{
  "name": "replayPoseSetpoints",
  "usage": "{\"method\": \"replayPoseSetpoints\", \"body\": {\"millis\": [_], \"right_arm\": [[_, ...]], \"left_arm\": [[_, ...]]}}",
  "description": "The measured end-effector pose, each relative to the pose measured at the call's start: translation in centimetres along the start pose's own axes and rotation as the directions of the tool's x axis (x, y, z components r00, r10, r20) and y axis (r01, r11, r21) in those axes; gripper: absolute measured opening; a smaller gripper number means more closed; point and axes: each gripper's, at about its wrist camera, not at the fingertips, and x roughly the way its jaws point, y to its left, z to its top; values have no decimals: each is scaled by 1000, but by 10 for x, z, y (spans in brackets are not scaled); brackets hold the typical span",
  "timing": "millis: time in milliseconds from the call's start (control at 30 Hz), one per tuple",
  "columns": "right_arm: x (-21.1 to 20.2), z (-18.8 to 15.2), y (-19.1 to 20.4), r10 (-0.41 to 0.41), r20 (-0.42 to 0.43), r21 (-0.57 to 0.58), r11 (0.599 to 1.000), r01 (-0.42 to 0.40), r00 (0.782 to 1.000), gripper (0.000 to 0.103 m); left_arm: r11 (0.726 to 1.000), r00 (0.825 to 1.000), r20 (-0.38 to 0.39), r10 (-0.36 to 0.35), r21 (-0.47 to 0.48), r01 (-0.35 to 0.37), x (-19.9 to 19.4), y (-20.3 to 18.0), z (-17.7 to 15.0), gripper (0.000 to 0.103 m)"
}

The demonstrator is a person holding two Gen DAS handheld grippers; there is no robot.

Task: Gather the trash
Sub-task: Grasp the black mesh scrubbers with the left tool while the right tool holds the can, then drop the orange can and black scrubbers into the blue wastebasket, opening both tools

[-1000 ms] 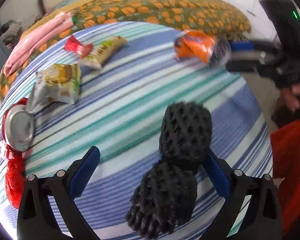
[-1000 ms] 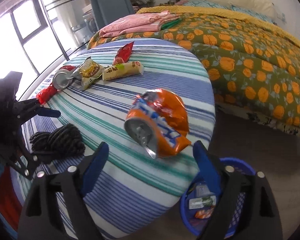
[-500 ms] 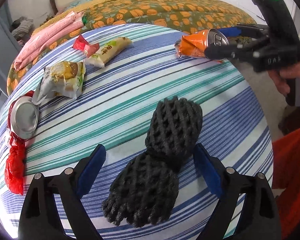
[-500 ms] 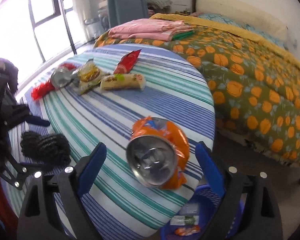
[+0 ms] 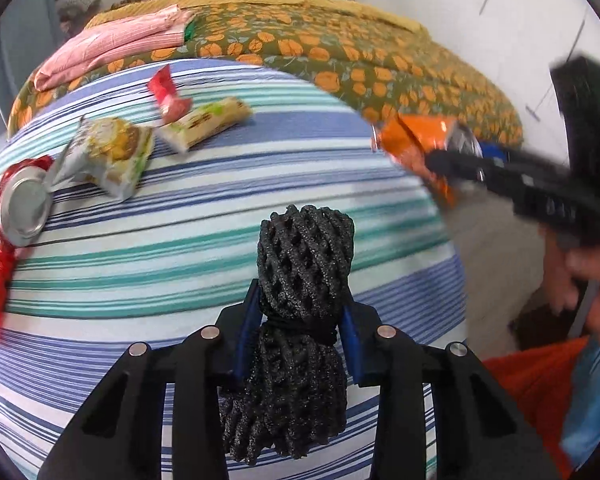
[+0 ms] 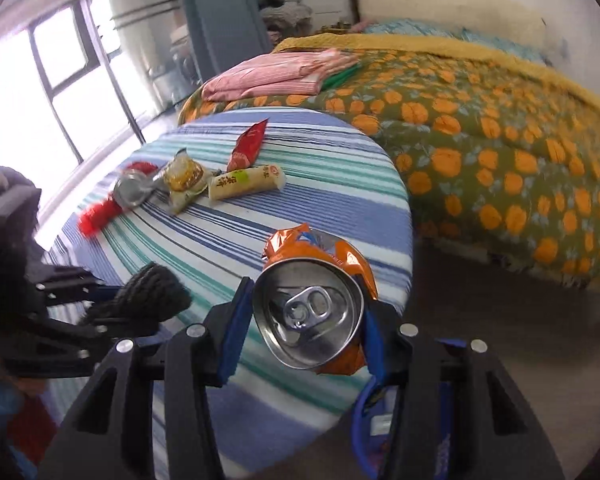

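Note:
A black foam net bundle (image 5: 306, 248) stands between the blue pads of my left gripper (image 5: 300, 312), which is shut on its tied waist just above the striped tablecloth (image 5: 204, 208). My right gripper (image 6: 308, 308) has its jaws closing, and both pads press on a crushed orange can (image 6: 300, 328) whose silver top faces the camera. The left wrist view shows that can (image 5: 416, 140) off the table's right edge in the right gripper (image 5: 456, 152). The right wrist view shows the left gripper (image 6: 112, 300) with the net (image 6: 152, 288).
On the table's far left lie a crushed red can (image 5: 20, 204), a yellow snack packet (image 5: 108, 152), a cream wrapper (image 5: 208, 120) and a red wrapper (image 5: 166, 92). A blue basket (image 6: 380, 420) sits on the floor below the table edge. A pumpkin-print bed (image 6: 500, 140) lies behind.
Both grippers have closed, the left onto the black net bundle and the right onto the orange can. The can has tipped up off the table, its top now facing the right camera.

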Motion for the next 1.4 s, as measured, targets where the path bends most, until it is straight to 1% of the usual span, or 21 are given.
{"method": "replayPoseSetpoints", "body": {"millis": [100, 167, 267, 367, 500, 600, 733, 900, 1033, 1167, 1233, 1267, 1300, 1333, 1367, 1400], "right_arm": [[-17, -10, -24, 4, 6, 109, 994, -5, 1000, 48], [-30, -19, -46, -13, 17, 194, 981, 9, 1000, 48], [-49, -36, -84, -67, 22, 321, 946, 57, 997, 48], [-64, -58, -122, -141, -8, 428, 894, 131, 990, 48], [-69, -80, -151, -164, -57, 509, 844, 170, 985, 48], [-73, -91, -165, -178, -85, 531, 824, 196, 980, 48], [-74, -93, -178, -198, -98, 547, 808, 219, 975, 48], [-66, -96, -194, -209, -109, 573, 785, 233, 972, 48], [-60, -97, -203, -196, -109, 596, 771, 222, 975, 48], [-60, -98, -205, -181, -96, 607, 769, 201, 979, 49], [-60, -97, -205, -180, -91, 610, 767, 197, 980, 50], [-59, -97, -205, -178, -86, 612, 767, 193, 980, 52], [-59, -96, -206, -179, -81, 617, 764, 190, 981, 60], [-60, -96, -208, -182, -74, 624, 759, 187, 981, 62], [-62, -96, -208, -185, -66, 630, 754, 185, 981, 62], [-64, -96, -209, -190, -58, 635, 750, 183, 980, 62]], "left_arm": [[1000, 1000, 13, -23, -1, 23, 4, -29, 14, 36], [999, 999, 19, -34, 11, 34, 9, -53, 23, 36], [998, 998, 15, -63, 23, 62, 21, -90, 37, 36], [994, 995, -8, -100, 36, 100, 40, -128, 45, 36], [990, 991, -52, -126, 62, 130, 77, -176, 46, 36], [988, 988, -85, -131, 68, 137, 104, -200, 46, 36], [989, 987, -104, -122, 67, 129, 130, -216, 46, 36], [992, 987, -119, -105, 63, 114, 150, -223, 49, 37], [992, 988, -123, -97, 71, 106, 157, -225, 49, 38], [991, 987, -128, -92, 82, 103, 163, -229, 47, 39], [991, 988, -131, -86, 90, 98, 168, -231, 47, 39], [991, 988, -133, -84, 92, 96, 170, -232, 47, 39], [991, 988, -134, -80, 95, 93, 173, -233, 48, 42], [991, 988, -134, -76, 97, 90, 176, -234, 49, 44], [991, 988, -134, -72, 100, 85, 178, -234, 49, 57], [992, 989, -132, -67, 100, 80, 181, -235, 50, 72]]}}
